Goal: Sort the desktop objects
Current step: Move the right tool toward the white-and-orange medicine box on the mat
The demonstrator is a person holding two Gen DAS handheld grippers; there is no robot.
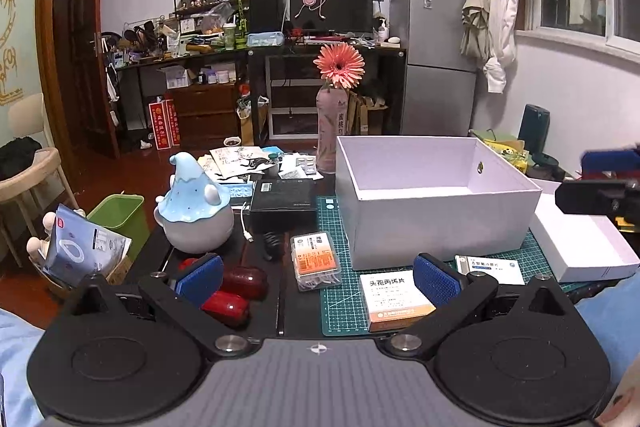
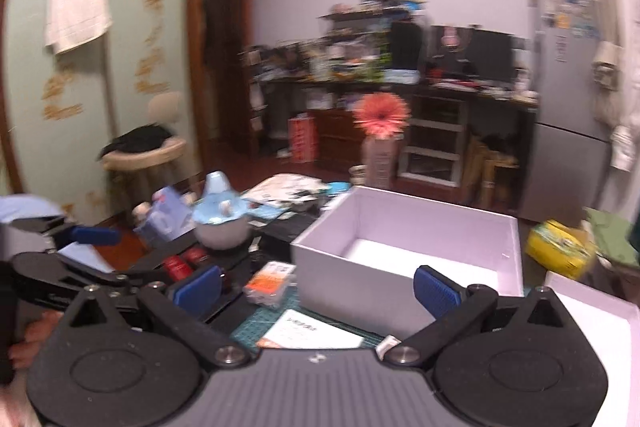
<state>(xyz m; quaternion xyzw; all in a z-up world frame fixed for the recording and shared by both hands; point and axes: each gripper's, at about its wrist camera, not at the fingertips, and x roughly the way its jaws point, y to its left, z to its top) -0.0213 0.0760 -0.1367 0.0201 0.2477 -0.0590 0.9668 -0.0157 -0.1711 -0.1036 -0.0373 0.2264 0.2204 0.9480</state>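
Nearby, white box (image 1: 436,223) behind medicine carton (image 1: 394,297)

The open white cardboard box (image 1: 436,223) looks matt and smooth, as does its flat white lid (image 1: 584,247). The green cutting mat (image 1: 340,303) is dull, printed with a fine grid. The blue-and-white figurine (image 1: 198,211) shines like glazed ceramic. Two red capsule-shaped cases (image 1: 236,291) are glossy plastic. The clear plastic box of orange-labelled items (image 1: 316,261) glints. The left tongs (image 1: 318,277) carry ribbed blue pads on matt black plastic arms with metal screws.
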